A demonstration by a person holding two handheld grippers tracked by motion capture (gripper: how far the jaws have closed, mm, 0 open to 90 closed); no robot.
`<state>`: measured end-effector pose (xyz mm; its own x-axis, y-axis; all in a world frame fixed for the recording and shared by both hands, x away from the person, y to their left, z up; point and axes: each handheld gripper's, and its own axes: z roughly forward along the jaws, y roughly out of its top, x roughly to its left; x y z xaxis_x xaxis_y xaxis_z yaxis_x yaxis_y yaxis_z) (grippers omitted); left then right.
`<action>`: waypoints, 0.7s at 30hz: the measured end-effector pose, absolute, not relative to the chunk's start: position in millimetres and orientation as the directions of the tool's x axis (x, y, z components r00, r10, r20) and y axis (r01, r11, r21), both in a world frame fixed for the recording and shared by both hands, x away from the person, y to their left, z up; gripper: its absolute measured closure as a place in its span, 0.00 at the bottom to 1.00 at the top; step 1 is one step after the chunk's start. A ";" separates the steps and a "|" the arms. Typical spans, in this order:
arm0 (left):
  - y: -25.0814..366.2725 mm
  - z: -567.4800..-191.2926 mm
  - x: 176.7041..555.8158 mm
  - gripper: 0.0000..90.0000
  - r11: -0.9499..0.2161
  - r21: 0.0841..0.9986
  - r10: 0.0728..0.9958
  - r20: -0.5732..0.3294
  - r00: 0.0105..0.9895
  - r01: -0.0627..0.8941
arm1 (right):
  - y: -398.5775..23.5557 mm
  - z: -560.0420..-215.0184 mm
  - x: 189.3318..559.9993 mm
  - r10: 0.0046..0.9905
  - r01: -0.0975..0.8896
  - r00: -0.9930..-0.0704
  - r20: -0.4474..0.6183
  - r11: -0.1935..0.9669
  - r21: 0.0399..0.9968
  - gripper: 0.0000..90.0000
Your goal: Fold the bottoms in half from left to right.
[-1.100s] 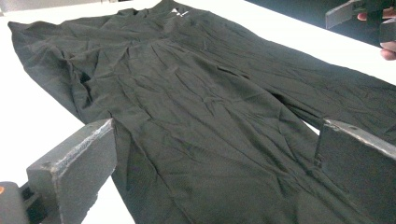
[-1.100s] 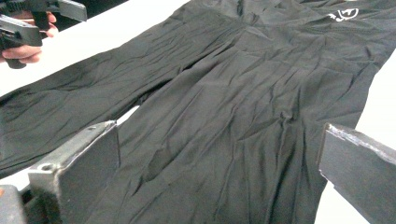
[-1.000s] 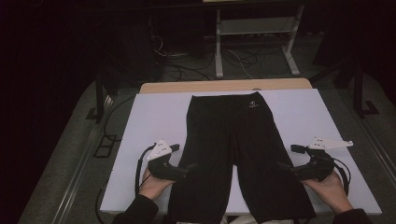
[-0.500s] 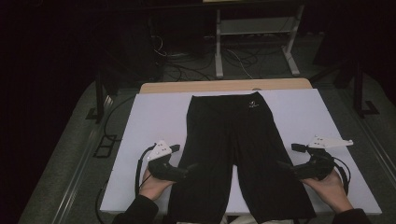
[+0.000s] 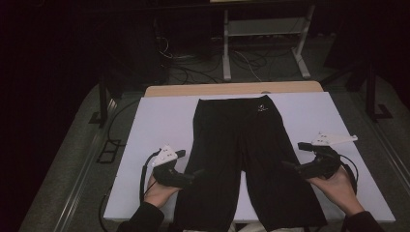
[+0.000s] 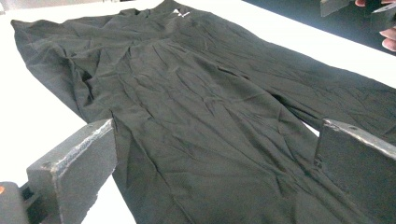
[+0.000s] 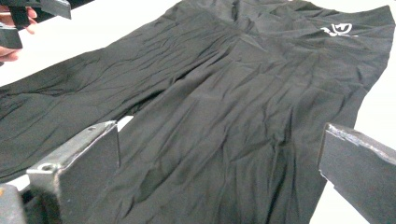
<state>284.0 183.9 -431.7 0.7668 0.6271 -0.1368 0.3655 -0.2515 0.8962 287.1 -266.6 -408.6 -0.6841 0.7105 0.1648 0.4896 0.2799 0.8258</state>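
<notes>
Black shorts (image 5: pixel 251 164) lie flat on the white table (image 5: pixel 154 125), waistband at the far side, legs toward the person. The left gripper (image 5: pixel 196 175) sits at the left leg's outer edge, jaws apart, fabric between them. The right gripper (image 5: pixel 288 166) sits at the right leg's outer edge, jaws likewise apart over cloth.

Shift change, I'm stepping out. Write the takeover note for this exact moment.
Left gripper: open, jaws wide, at the outer edge of the left leg of the shorts, gripping nothing.
Right gripper: open, at the outer edge of the right leg, gripping nothing.
Shorts: flat on the white table, waistband at the far side, leg hems over the near edge, logo up.
Done: shorts spread out, no fold made.
Left: probably close each gripper on its leg edge and start the fold.
</notes>
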 end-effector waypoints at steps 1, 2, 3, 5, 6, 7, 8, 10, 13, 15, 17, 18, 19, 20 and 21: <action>183.9 -431.7 284.0 0.00 -0.252 0.896 0.627 -0.136 0.767 0.366 | -264.9 -406.7 289.0 0.708 0.488 -0.688 0.160 0.288 0.824 0.00; 183.9 -431.7 284.0 0.00 -0.252 0.896 0.627 -0.137 0.767 0.366 | -260.9 -402.7 292.7 0.704 0.489 -0.692 0.156 0.299 0.819 0.00; 183.8 -431.8 284.0 0.00 -0.252 0.896 0.627 -0.137 0.767 0.366 | -260.9 -402.7 292.7 0.704 0.489 -0.692 0.156 0.299 0.819 0.00; 183.5 -431.7 283.7 0.00 -0.253 0.896 0.625 -0.137 0.769 0.366 | -255.0 -397.2 297.8 0.698 0.485 -0.701 0.149 0.313 0.817 0.00; 183.5 -431.7 283.7 0.00 -0.253 0.896 0.625 -0.137 0.769 0.366 | -255.0 -397.2 297.8 0.698 0.485 -0.701 0.149 0.313 0.817 0.00; 183.3 -431.7 283.7 0.00 -0.253 0.896 0.623 -0.138 0.770 0.365 | -251.1 -394.0 301.3 0.694 0.482 -0.707 0.139 0.327 0.813 0.00; 183.3 -431.7 283.7 0.00 -0.253 0.896 0.623 -0.138 0.770 0.365 | -249.4 -392.5 303.1 0.691 0.478 -0.710 0.136 0.330 0.814 0.00; 183.2 -431.6 283.7 0.00 -0.253 0.896 0.623 -0.138 0.770 0.365 | -246.0 -389.7 306.3 0.687 0.475 -0.714 0.134 0.335 0.813 0.00; 183.4 -431.5 283.6 0.00 -0.253 0.896 0.622 -0.138 0.771 0.365 | -241.4 -387.0 310.9 0.682 0.474 -0.720 0.129 0.347 0.810 0.00; 183.2 -431.4 283.5 0.00 -0.250 0.897 0.622 -0.139 0.770 0.364 | -239.1 -385.9 313.8 0.680 0.474 -0.722 0.128 0.351 0.808 0.00; 183.2 -431.5 283.5 0.00 -0.253 0.896 0.621 -0.138 0.771 0.364 | -237.3 -384.9 316.4 0.678 0.473 -0.724 0.127 0.354 0.807 0.00; 183.2 -431.5 283.5 0.00 -0.253 0.897 0.620 -0.138 0.772 0.363 | -236.4 -384.5 317.7 0.676 0.474 -0.725 0.127 0.356 0.805 0.00; 183.0 -431.5 283.4 0.00 -0.253 0.897 0.619 -0.138 0.773 0.363 | -235.6 -384.0 319.0 0.675 0.472 -0.727 0.126 0.358 0.805 0.00; 182.9 -431.5 283.3 0.00 -0.254 0.897 0.619 -0.137 0.773 0.362 | -234.7 -383.5 320.2 0.675 0.473 -0.727 0.127 0.358 0.805 0.00; 182.7 -431.5 283.3 0.00 -0.254 0.897 0.619 -0.137 0.773 0.362 | -233.9 -383.2 321.7 0.674 0.473 -0.727 0.127 0.359 0.805 0.00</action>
